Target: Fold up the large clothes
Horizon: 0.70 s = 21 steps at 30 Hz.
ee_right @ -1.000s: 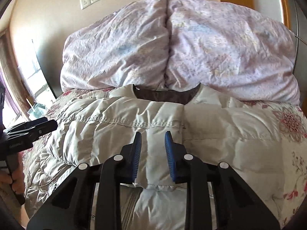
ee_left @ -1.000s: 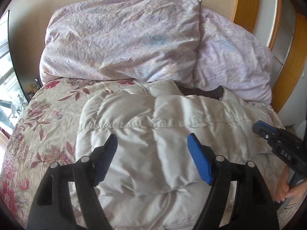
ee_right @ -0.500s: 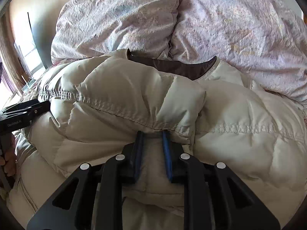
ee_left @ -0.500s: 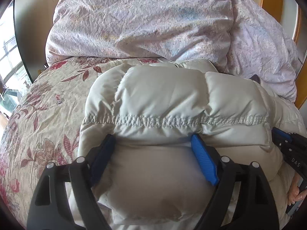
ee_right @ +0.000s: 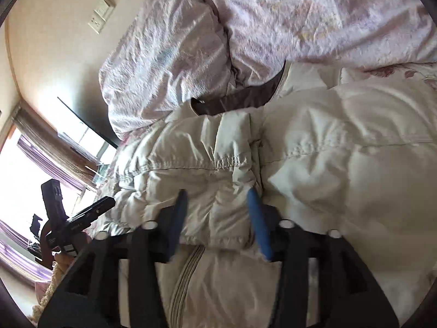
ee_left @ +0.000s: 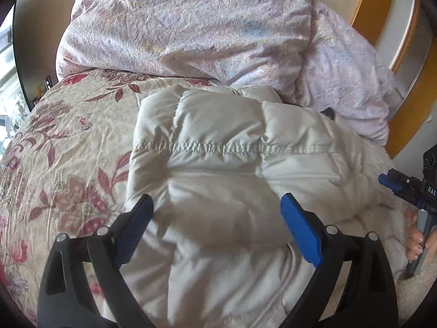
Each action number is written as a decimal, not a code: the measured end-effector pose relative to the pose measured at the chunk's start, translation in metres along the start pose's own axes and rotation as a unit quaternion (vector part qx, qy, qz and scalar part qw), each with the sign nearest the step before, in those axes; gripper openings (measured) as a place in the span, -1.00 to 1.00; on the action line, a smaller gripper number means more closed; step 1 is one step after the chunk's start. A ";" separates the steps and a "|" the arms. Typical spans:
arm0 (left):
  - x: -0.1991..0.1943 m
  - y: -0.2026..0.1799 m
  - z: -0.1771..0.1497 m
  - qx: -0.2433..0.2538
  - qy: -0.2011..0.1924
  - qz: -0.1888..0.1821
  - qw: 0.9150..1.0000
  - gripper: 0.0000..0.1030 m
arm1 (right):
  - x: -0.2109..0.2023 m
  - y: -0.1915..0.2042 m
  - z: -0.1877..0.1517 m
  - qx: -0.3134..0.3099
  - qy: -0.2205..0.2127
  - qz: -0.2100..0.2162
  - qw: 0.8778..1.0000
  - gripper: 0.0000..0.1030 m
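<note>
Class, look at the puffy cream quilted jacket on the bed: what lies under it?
The puffy cream quilted jacket rests on a floral bedspread, which shows beside it. Whatever lies beneath the jacket's middle is covered. Its top edge meets the pale lilac pillows.

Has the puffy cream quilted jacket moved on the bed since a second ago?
Yes. The puffy cream quilted jacket has been folded up toward the lilac pillows: its doubled edge now lies near them, leaving more flowered bedspread bare.
</note>
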<state>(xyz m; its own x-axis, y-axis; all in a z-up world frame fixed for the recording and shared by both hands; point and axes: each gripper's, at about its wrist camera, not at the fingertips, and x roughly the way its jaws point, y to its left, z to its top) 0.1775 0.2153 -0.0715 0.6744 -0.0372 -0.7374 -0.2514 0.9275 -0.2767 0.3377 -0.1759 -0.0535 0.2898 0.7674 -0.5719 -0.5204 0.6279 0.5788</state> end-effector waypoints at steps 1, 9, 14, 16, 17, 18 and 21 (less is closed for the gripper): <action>-0.013 0.009 -0.006 -0.006 0.001 -0.021 1.000 0.82 | -0.022 -0.003 -0.003 -0.001 -0.012 -0.004 1.000 0.81; -0.074 0.077 -0.067 -0.043 0.049 -0.092 0.994 0.81 | -0.137 -0.078 -0.061 0.071 0.041 -0.069 0.994 0.87; -0.087 0.097 -0.106 -0.064 0.074 -0.110 0.989 0.74 | -0.173 -0.126 -0.112 0.161 0.062 -0.067 0.983 0.83; -0.090 0.102 -0.118 -0.078 0.079 -0.122 0.986 0.68 | -0.181 -0.137 -0.125 0.187 0.059 -0.048 0.979 0.78; -0.090 0.106 -0.123 -0.084 0.081 -0.127 0.985 0.63 | -0.182 -0.142 -0.133 0.198 0.062 -0.040 0.977 0.73; -0.090 0.108 -0.127 -0.093 0.084 -0.134 0.983 0.60 | -0.182 -0.144 -0.137 0.204 0.065 -0.035 0.976 0.67; -0.089 0.110 -0.137 -0.108 0.090 -0.155 0.978 0.45 | -0.176 -0.145 -0.147 0.211 0.077 -0.016 0.974 0.61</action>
<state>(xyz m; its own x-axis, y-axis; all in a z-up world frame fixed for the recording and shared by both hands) -0.0054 0.2695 -0.1207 0.6126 -0.3866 -0.6894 -0.2090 0.7619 -0.6130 0.2443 -0.4208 -0.1219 0.1597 0.7378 -0.6559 -0.1263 0.6742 0.7277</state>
